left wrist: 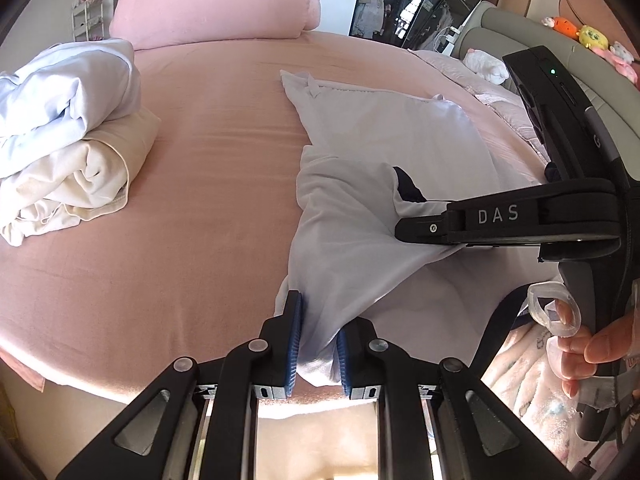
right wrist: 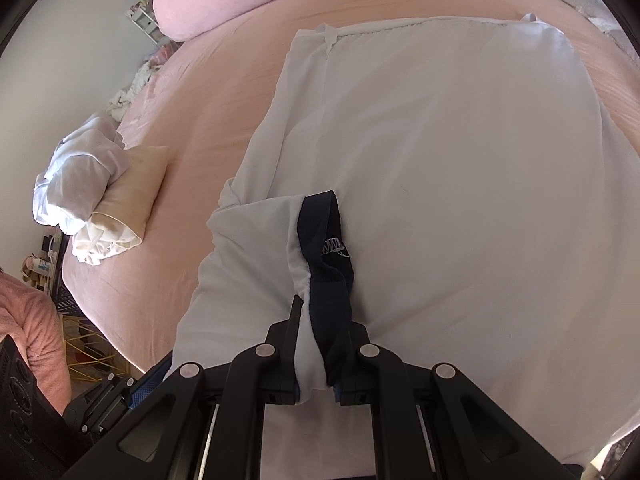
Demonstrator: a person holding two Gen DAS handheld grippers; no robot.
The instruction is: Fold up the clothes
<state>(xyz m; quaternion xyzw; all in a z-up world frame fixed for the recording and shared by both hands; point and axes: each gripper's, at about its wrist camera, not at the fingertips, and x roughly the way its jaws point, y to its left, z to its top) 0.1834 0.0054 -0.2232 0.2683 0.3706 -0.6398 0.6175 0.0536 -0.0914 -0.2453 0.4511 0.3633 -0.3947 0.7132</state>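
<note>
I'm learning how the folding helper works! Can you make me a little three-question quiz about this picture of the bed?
1. True or false: the left tool is pinching the white garment.
2. What does the right tool grip? A) the pink duvet B) white cloth and the dark navy trim C) nothing
3. Fill in: the pile of folded clothes sits on the pink ____.

Key: 1 true; 2 B; 3 bed.
</note>
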